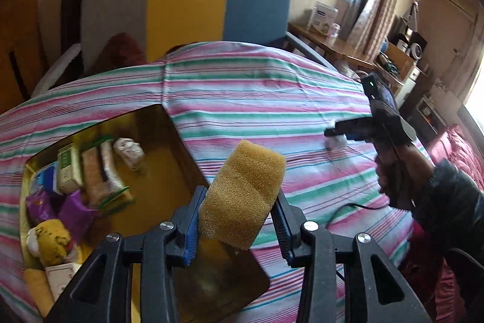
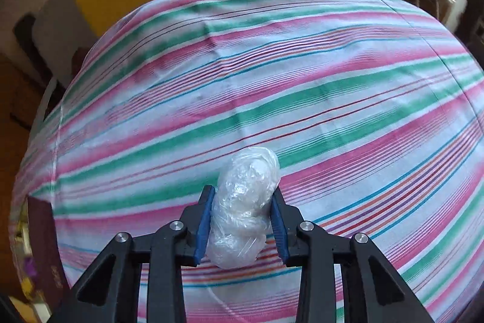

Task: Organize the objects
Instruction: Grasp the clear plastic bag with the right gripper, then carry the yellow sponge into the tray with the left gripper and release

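Left gripper (image 1: 239,220) clamped on a yellow sponge (image 1: 242,196), held tilted above the near right edge of the gold box (image 1: 169,123). Inside the box – cartons, purple packets, a white bundle (image 1: 129,152). Right gripper (image 2: 242,220) squeezing a plastic-wrapped wad (image 2: 245,208), low over the striped sheet (image 2: 272,80) – well right of the box.

The left gripper (image 1: 239,227) is clamped on a sponge (image 1: 242,196), raised. The right gripper (image 2: 242,220) is closed around a plastic bundle (image 2: 243,211), held low.
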Available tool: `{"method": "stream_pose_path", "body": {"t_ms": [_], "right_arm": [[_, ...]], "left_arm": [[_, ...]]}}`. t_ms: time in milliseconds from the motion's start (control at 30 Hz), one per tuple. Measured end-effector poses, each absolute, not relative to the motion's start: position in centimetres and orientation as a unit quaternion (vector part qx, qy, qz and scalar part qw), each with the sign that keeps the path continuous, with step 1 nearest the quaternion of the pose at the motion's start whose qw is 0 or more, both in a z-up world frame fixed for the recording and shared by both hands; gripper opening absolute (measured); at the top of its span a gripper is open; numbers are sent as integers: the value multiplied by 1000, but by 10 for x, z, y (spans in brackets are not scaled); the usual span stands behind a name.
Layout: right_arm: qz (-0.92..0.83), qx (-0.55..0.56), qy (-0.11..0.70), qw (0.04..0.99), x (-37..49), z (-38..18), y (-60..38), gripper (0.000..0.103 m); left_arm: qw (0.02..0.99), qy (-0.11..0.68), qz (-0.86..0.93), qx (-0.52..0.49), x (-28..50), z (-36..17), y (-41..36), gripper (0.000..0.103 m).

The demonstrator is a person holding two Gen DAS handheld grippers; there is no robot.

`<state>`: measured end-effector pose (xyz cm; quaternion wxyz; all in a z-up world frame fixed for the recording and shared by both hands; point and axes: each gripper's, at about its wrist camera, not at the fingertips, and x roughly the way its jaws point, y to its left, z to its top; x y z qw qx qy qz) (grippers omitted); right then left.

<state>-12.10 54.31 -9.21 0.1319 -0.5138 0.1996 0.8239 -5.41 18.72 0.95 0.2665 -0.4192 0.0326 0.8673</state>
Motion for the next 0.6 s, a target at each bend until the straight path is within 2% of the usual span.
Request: {"method": "stream_pose_path", "body": {"t_ms": [300, 600], "right_arm": [[843, -527, 110, -8, -92, -87, 444, 36], [852, -522, 36, -8, -90, -99, 424, 37]], "left_arm": [[186, 40, 898, -397, -44, 13, 137, 42], [161, 31, 907, -388, -24, 12, 104, 42]]}}
